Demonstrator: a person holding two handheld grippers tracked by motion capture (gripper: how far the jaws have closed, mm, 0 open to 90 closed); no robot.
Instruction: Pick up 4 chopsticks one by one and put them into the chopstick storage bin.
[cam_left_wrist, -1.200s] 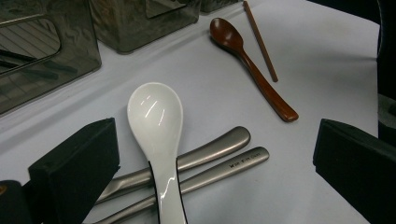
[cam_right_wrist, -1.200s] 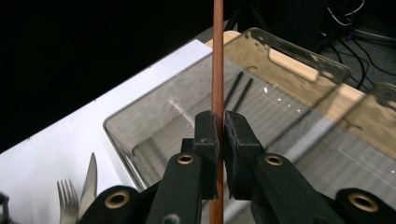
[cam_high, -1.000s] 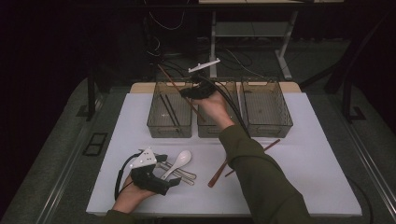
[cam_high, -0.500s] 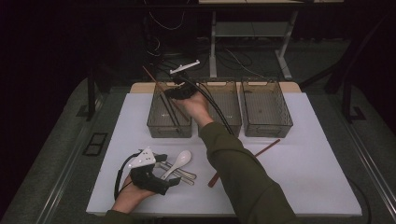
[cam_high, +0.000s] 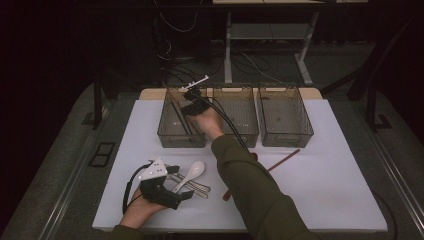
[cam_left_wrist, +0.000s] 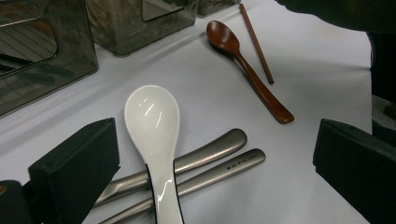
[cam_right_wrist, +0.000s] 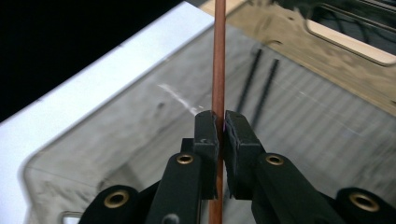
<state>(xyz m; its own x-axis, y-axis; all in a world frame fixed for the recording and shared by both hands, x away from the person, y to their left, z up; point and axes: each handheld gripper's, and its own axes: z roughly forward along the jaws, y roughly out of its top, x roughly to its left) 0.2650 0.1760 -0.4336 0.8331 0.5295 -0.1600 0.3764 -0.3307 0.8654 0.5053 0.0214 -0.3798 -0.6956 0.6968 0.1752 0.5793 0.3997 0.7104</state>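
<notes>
While the person's right arm reaches forward across the tabletop (cam_high: 330, 165), the right hand-held gripper (cam_right_wrist: 220, 122) has its two black jaws pressed together on a thin reddish-brown chopstick (cam_right_wrist: 218, 56), which runs straight up between them and on past the top of the right gripper view. Beneath it sits the leftmost bin (cam_high: 167, 131) of three clear plastic bins standing in a row at the far side of the white surface, and two dark chopsticks (cam_right_wrist: 260, 86) already lie on that bin's floor. The middle bin (cam_high: 240, 131) and the right bin (cam_high: 287, 125) stand beside it. Nearer the person, the left hand-held gripper (cam_high: 162, 186) rests low on the tabletop with its jaws spread wide on either side of a white ceramic spoon (cam_left_wrist: 154, 126), gripping nothing. That spoon lies across two metal handles (cam_left_wrist: 210, 156). A brown wooden spoon (cam_left_wrist: 247, 70) and another reddish chopstick (cam_left_wrist: 256, 42) lie farther off on the white surface. The likely risk is the release: the grip is narrow and the stick long, so it may pivot or slide in the jaws, and if it is let go while tilted, one end could catch the bin's rim and tip it out onto the tabletop.
</notes>
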